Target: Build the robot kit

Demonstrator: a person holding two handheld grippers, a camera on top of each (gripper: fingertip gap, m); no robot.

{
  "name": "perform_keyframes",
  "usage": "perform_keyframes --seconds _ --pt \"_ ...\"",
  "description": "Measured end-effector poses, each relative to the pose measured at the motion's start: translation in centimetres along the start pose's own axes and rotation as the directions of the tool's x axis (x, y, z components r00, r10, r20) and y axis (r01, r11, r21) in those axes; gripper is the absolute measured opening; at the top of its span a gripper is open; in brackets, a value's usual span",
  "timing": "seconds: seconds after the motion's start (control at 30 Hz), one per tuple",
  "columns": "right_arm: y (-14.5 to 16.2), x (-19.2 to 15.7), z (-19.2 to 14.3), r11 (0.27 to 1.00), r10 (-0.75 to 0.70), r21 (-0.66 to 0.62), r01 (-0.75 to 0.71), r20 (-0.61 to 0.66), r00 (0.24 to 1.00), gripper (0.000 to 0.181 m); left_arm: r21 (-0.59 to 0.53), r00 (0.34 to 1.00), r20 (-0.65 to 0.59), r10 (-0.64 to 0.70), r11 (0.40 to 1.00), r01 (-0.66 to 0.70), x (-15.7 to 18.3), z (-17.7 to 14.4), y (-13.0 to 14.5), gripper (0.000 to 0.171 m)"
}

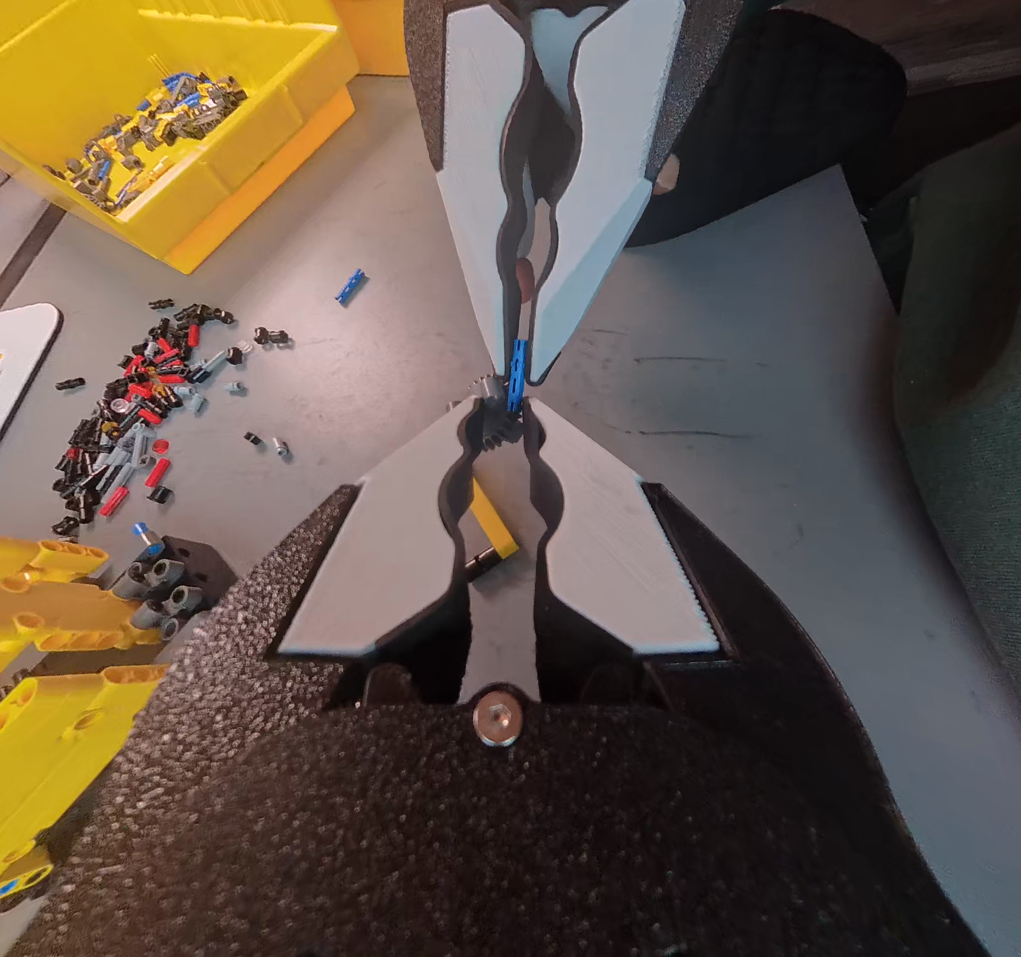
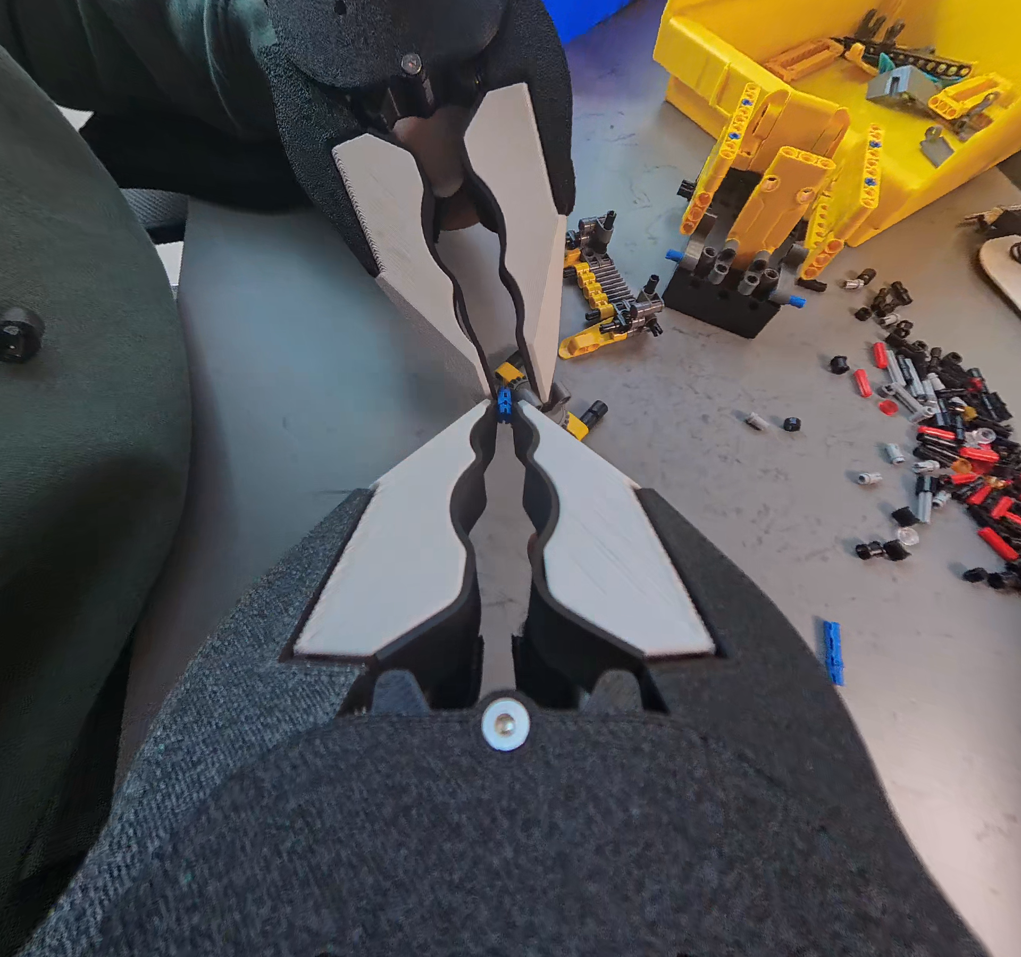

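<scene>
the two grippers meet tip to tip over a grey table (image 1: 718,378). the left gripper (image 1: 500,411) is clenched on a small assembly (image 1: 497,425) with a black toothed gear at its front and a yellow beam running back between the fingers. in the right wrist view the same assembly (image 2: 566,414) shows yellow and grey parts with a black pin sticking out to the side.

the right gripper (image 2: 504,411) is clenched on a blue pin (image 2: 504,404). in the left wrist view that blue pin (image 1: 516,372) stands nearly upright, its lower end touching the gear. the right gripper (image 1: 519,372) comes in from the far side there, with a dark green sleeve (image 2: 138,46) behind it.

to one side lies a scattered pile of small parts (image 1: 127,411), black, red and grey. a loose blue piece (image 1: 351,286) lies apart from the pile on bare table. a yellow bin (image 1: 138,102) holds mixed pieces. a larger yellow model (image 2: 773,212) on a black block stands just before another yellow bin (image 2: 829,19). a short yellow and grey track section (image 2: 608,290) lies near it.
</scene>
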State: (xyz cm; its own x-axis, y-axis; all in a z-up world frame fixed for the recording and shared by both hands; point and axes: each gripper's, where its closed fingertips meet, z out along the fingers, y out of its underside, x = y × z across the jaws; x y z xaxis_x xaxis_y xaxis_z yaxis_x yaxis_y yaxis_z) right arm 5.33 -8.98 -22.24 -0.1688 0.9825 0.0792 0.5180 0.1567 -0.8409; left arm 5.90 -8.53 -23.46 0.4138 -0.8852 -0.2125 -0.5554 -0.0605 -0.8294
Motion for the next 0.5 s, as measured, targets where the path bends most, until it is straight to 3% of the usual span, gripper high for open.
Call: perform_keyframes --seconds 0.2,0.3,0.43,0.5 --pt "0.1 0.3 -0.4 1.000 -0.016 -0.004 0.016 -0.005 1.000 0.004 -0.043 0.996 -0.050 -0.069 0.997 0.067 0.3 0.4 1.1 0.013" --pt "0.4 0.6 -1.3 0.998 -0.053 -0.022 0.053 -0.010 0.999 0.004 0.003 0.969 -0.133 -0.209 0.977 0.211 0.4 -0.1 0.3 0.013" --pt "-0.3 0.3 -2.6 0.996 -0.093 0.000 0.093 -0.005 0.996 0.004 0.000 0.807 -0.331 -0.490 0.855 0.519 0.7 -1.0 -0.8 0.013" --pt "-0.2 0.0 -2.8 0.991 -0.130 -0.021 0.130 -0.006 0.992 0.004 -0.041 0.717 -0.363 -0.596 0.778 0.626 0.4 -0.9 -0.4 0.013"
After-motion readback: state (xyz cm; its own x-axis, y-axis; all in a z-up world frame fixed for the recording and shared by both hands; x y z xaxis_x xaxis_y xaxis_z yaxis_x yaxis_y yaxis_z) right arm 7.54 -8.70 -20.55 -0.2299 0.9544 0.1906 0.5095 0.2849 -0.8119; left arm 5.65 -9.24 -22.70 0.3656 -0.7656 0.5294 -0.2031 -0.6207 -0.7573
